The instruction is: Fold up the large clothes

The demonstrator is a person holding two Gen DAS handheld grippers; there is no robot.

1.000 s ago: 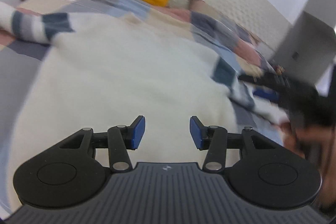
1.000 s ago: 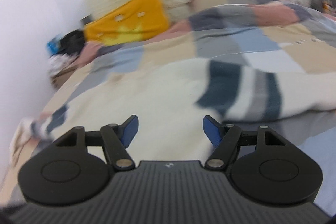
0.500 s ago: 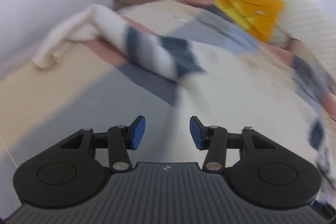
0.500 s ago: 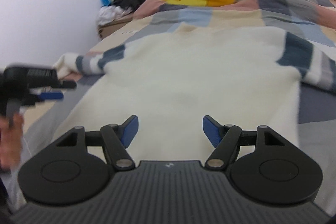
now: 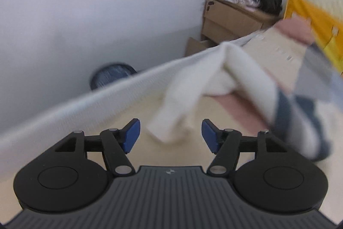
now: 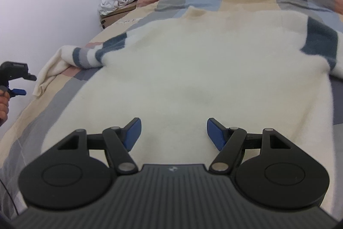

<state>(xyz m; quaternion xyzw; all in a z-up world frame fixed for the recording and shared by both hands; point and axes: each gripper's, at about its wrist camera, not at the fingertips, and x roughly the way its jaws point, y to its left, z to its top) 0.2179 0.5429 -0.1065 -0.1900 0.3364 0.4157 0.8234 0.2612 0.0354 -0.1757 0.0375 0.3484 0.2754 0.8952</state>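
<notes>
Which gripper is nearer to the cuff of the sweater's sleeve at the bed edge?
Left. The left gripper has just opened its jaws and points at the cuff close ahead, nothing between them. The right gripper hovers over the sweater body, far from it.

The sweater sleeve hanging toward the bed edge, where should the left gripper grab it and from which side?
Likely the cuff end of the sweater sleeve, which lies loose and free on the bedspread near the edge. Come from the bed's edge side, along the sleeve's length. The left gripper, whose jaws have just been opening, already faces the cuff with nothing pinched yet.
</notes>
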